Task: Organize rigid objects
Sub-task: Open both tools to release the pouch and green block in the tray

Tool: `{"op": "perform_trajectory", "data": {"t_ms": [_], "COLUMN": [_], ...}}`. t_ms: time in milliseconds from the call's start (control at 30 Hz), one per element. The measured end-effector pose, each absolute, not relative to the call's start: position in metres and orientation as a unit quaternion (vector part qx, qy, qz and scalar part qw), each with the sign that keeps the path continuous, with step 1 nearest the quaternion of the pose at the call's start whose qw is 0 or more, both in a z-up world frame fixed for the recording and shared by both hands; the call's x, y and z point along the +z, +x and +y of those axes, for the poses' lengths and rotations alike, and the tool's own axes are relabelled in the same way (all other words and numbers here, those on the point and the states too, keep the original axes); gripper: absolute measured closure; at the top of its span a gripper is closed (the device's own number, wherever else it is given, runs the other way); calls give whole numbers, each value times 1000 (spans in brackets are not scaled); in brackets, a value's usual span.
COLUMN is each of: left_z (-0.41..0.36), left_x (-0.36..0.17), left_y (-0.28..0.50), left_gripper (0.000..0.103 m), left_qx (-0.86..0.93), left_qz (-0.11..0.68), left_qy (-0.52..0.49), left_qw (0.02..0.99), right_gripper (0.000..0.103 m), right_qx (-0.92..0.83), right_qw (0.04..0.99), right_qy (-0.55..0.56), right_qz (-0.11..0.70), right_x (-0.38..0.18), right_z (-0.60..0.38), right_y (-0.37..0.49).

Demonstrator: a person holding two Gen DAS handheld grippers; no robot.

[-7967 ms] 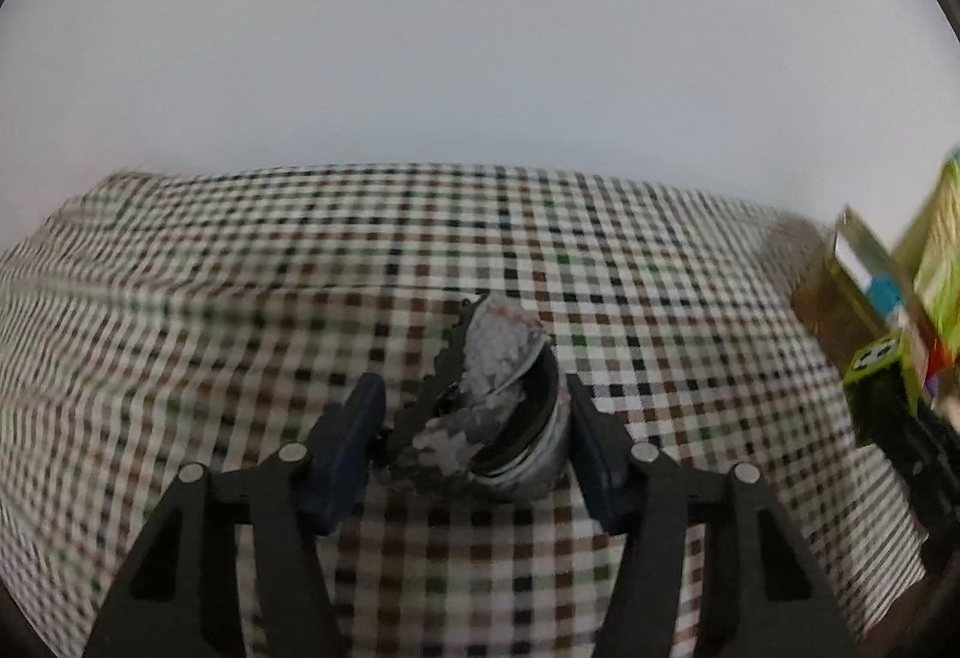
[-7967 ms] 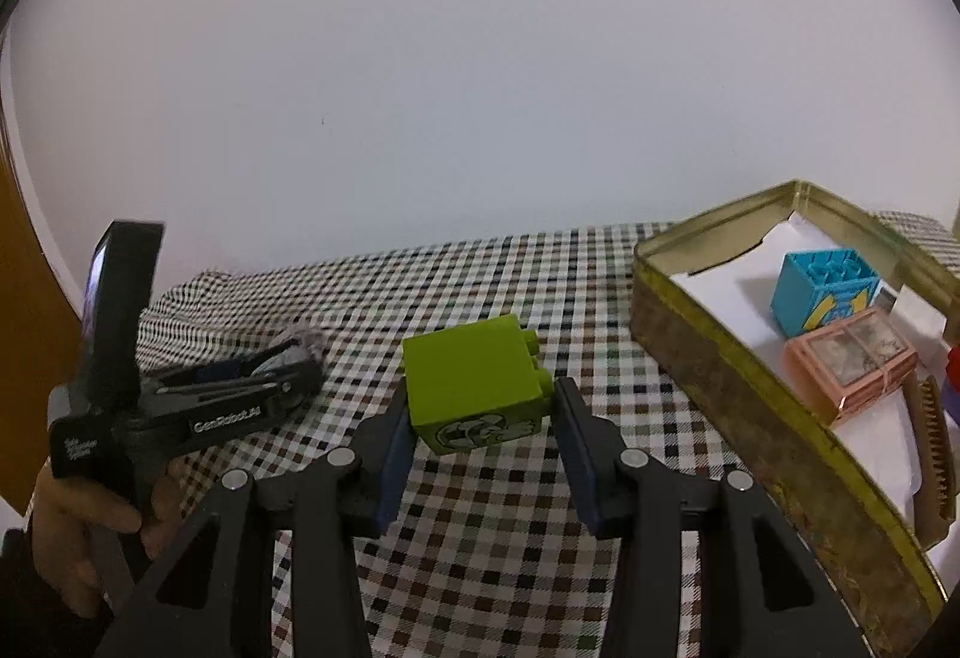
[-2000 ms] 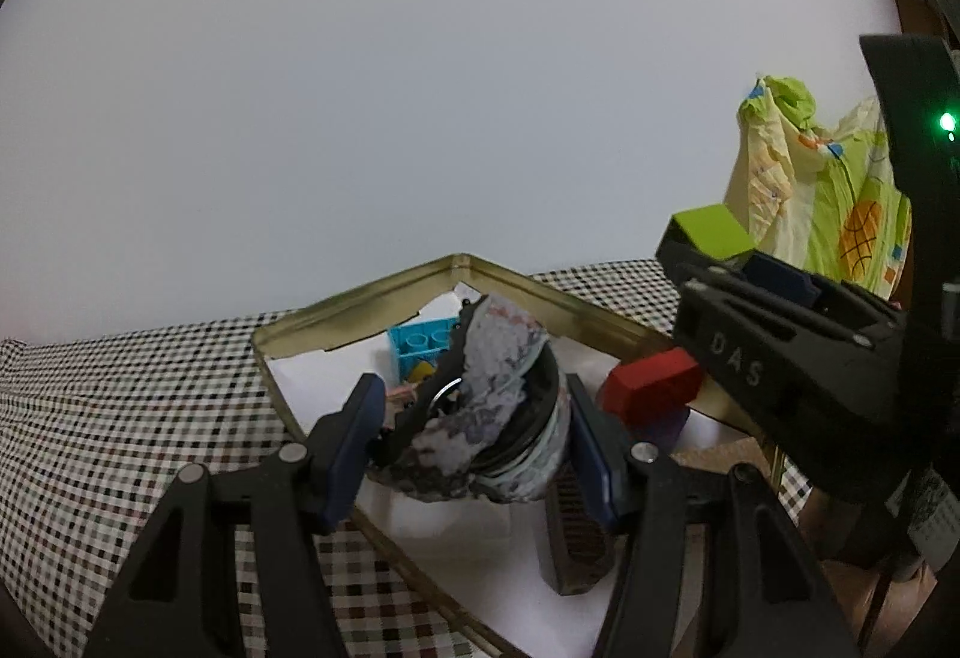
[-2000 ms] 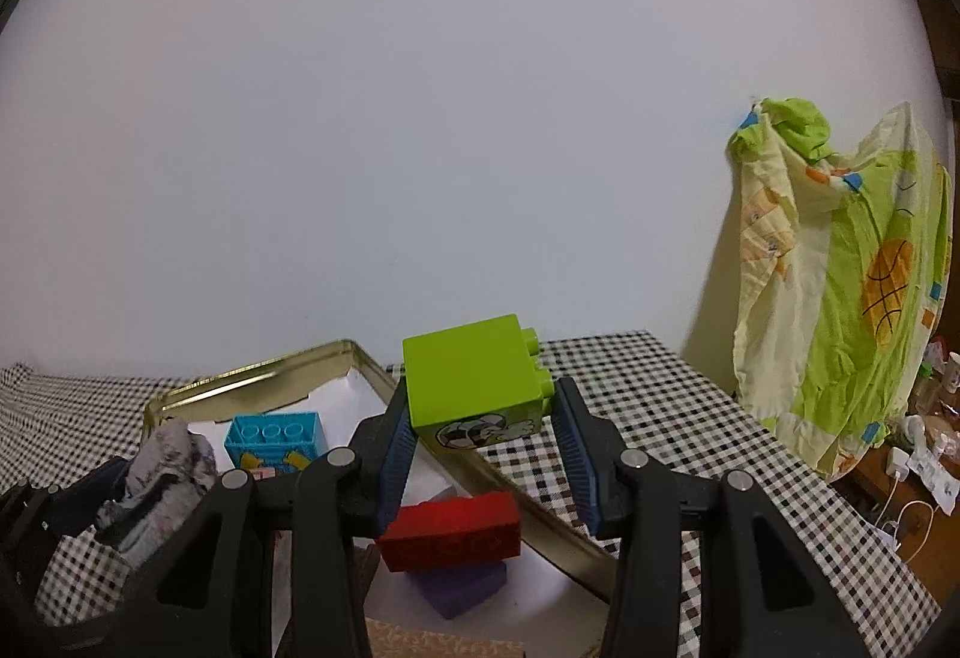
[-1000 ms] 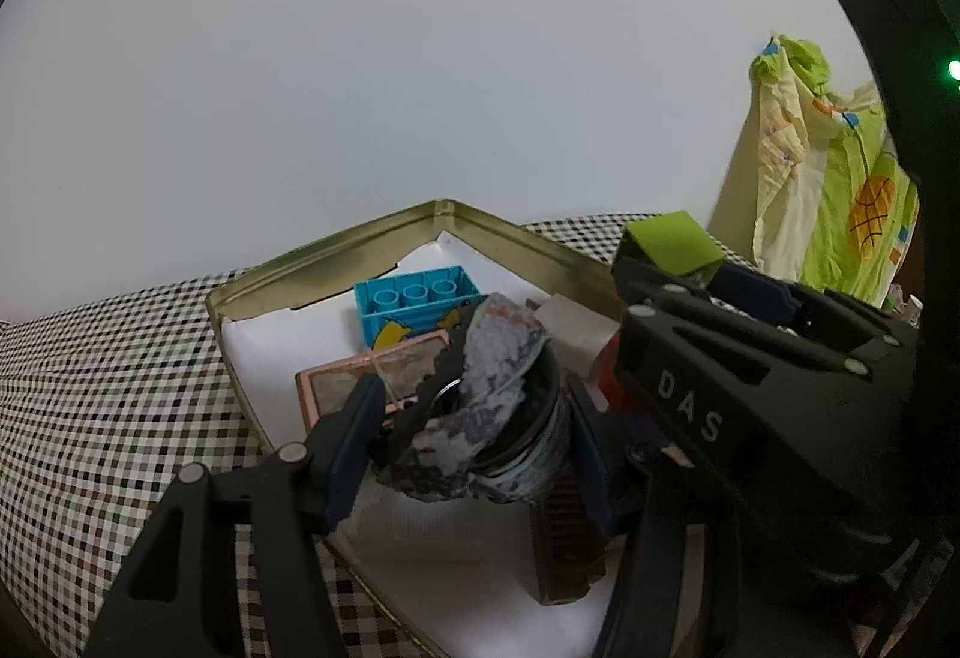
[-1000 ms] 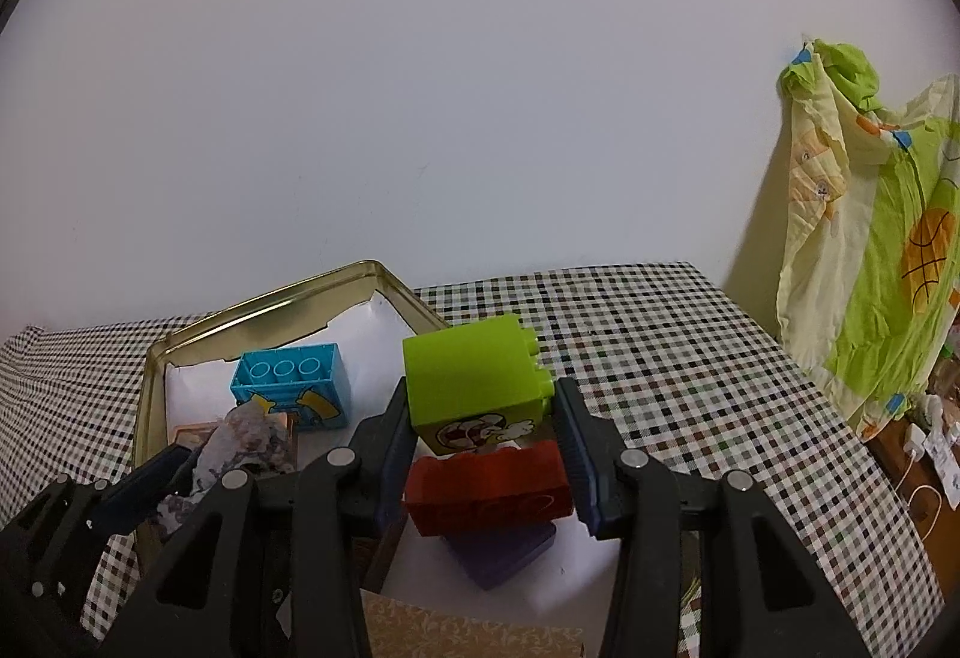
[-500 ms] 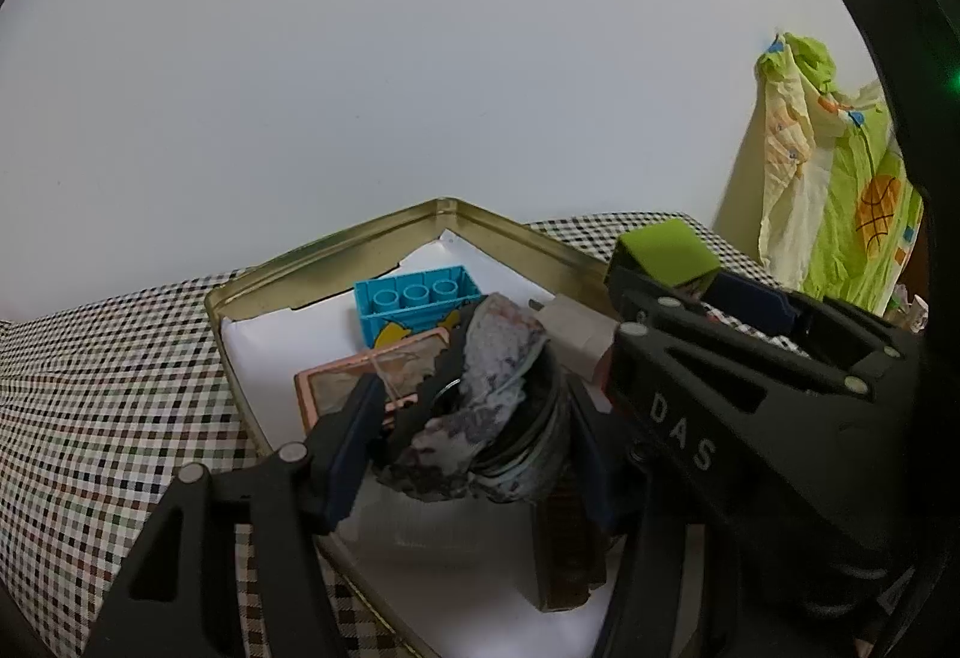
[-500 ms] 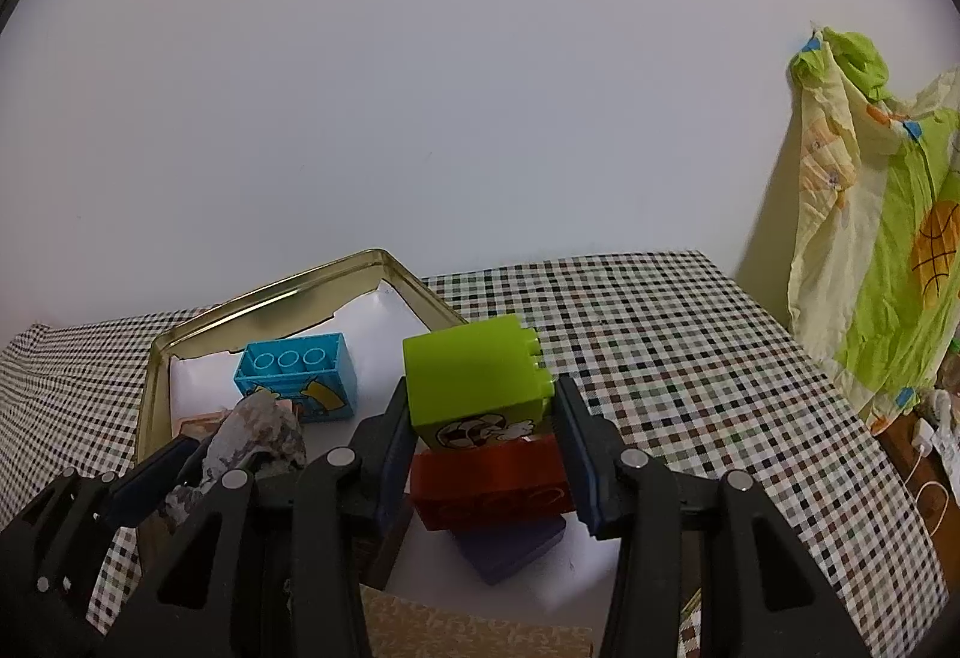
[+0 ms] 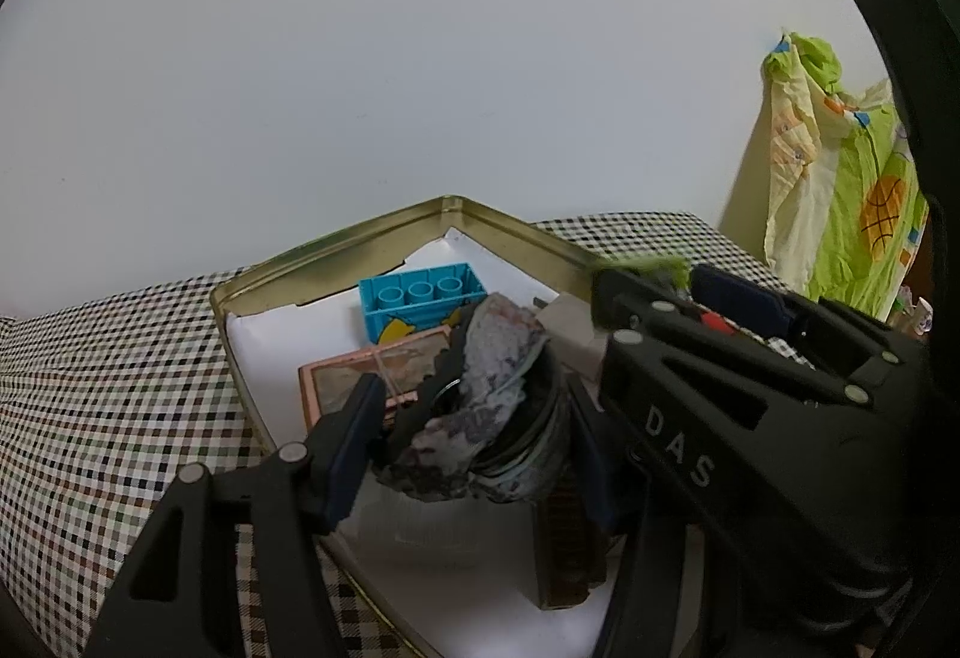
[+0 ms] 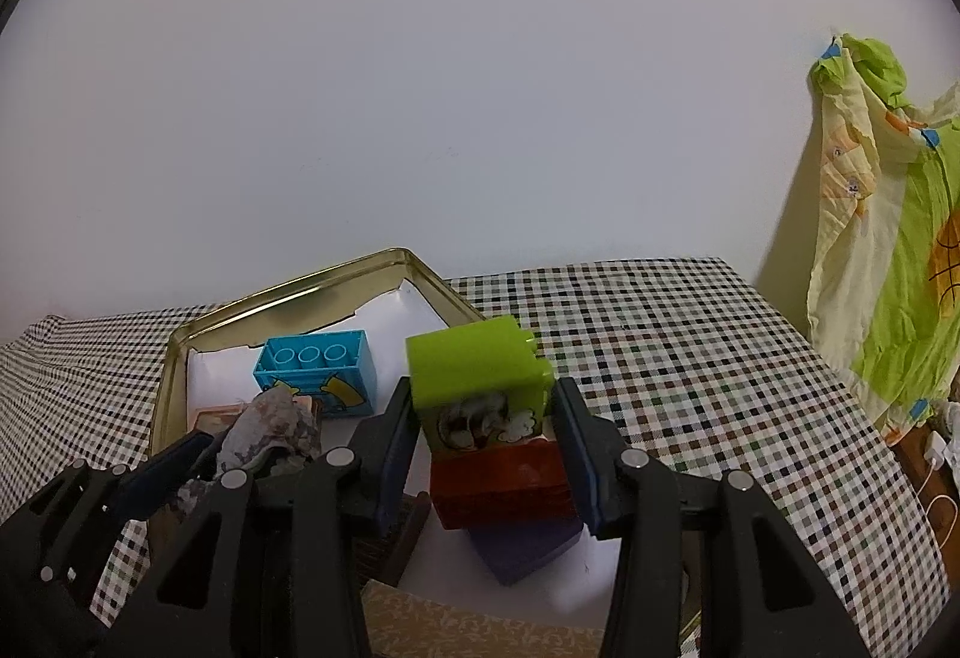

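**Crowding two loaded tongs over one tin**

Looking along the left tongs (image 9: 474, 433): they're clamped on a crumpled grey can (image 9: 486, 412), tilted down over the gold tin (image 9: 336, 244). Risk as I see it: the right tool sits just beside, so they could bump on release.

Right view: right tongs (image 10: 483, 445) clamped on the green block (image 10: 480, 382), angled down, sitting on or just above the red brick (image 10: 498, 484). I'd guess it could topple off.
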State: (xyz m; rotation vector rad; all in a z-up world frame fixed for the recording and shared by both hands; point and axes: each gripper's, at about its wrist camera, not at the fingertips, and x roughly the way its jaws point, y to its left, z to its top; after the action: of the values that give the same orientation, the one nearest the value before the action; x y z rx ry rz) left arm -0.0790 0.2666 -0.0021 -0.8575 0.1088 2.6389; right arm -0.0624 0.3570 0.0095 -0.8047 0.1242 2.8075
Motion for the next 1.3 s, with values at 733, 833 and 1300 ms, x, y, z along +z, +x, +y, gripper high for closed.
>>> {"op": "perform_trajectory", "data": {"t_ms": [733,833,1300], "left_z": [265,264,226], "left_x": [4,6,20], "left_y": [-74,-72,-50], "left_gripper": [1,1,0], "left_qx": [936,940,974], "left_qz": [22,28,48], "left_qy": [-298,-289,-194], "left_qw": [189,179,106], "right_gripper": [22,22,10], "right_qx": [941,943,968], "right_qw": [184,181,198], "right_qy": [-201,-199,-96], "right_qz": [200,196,122], "right_x": [24,26,43], "right_z": [413,410,377], "right_y": [-32,-33,-7]}}
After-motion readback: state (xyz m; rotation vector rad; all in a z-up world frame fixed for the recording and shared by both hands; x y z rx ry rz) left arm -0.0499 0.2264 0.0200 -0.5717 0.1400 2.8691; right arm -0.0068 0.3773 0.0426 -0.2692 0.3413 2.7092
